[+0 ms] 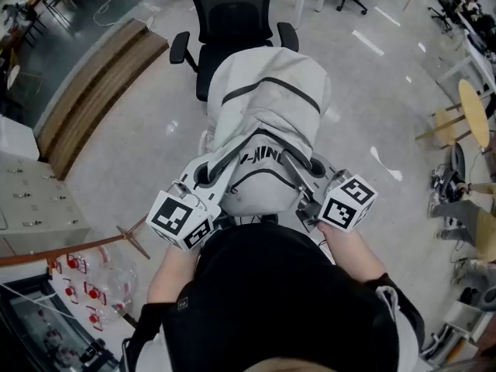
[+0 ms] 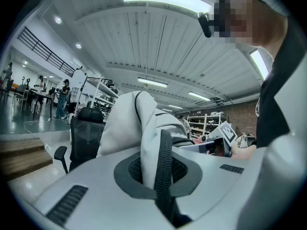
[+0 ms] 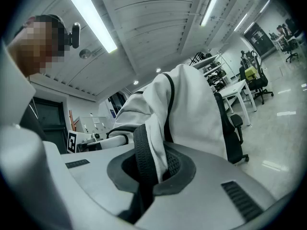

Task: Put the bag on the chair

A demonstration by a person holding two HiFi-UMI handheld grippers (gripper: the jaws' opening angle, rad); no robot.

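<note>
1. Holding the white bag (image 1: 267,118) up in front of the person, both grippers have it, one on each side.
2. Left gripper (image 1: 204,177): in its own view the jaws are pinched tight on a black strap (image 2: 163,159) with a fold of white fabric beside it.
3. Right gripper (image 3: 149,169): same picture, jaws squeezed together on a black strap (image 3: 142,152) and white cloth.
4. Both grippers sit at the bag's near end, marker cubes facing the head camera.
5. Just beyond the bag stands the black office chair (image 1: 232,10), armrests either side.
6. From the head view the bag's far end overlaps the seat; whether it touches it, I cannot tell.
</note>
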